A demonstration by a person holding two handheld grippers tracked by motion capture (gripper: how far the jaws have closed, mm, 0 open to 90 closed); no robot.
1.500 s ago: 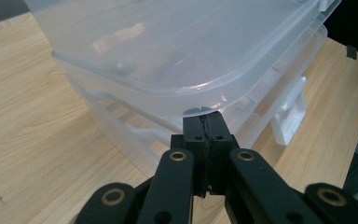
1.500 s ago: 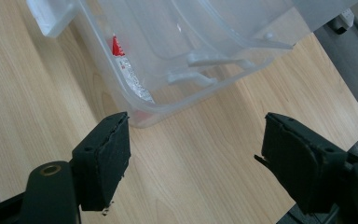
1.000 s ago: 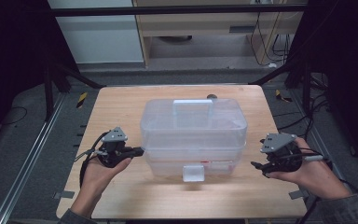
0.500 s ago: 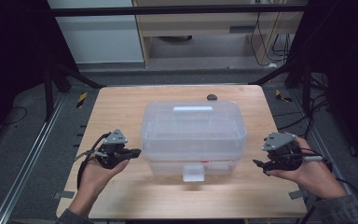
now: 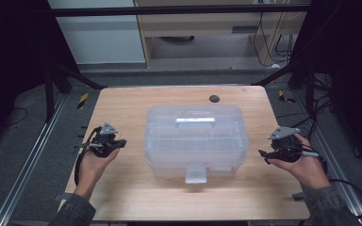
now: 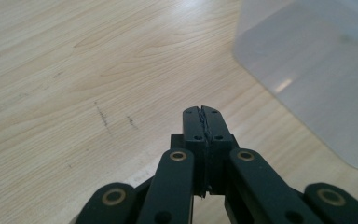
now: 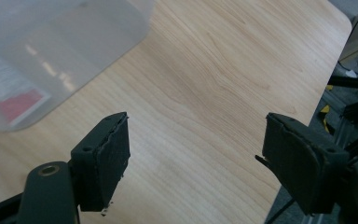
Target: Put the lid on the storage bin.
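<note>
A translucent plastic box [image 5: 196,141] with its lid on, a flat handle [image 5: 195,120] on top and a front latch [image 5: 195,174] stands in the middle of the wooden table [image 5: 122,101]. My left gripper [image 5: 120,143] is held left of the box, apart from it, pointing at its side. Its jaws are pressed together with nothing between them [image 6: 203,114], and the box wall [image 6: 317,60] lies ahead to the right. My right gripper [image 5: 264,155] hovers right of the box, open wide [image 7: 196,140] over bare wood. The box corner [image 7: 51,46] shows a red label [image 7: 21,105] through the plastic.
A small black disc [image 5: 214,99] sits on the table behind the box. Metal rails [image 5: 33,155] run along both sides of the table, and cables [image 5: 353,193] trail on the floor at right. The table's right edge [image 7: 321,88] is close to the right gripper.
The box top has settled lower, and the black disc behind it has come into sight. The right gripper has drifted slightly outward. The left gripper has hardly moved.
</note>
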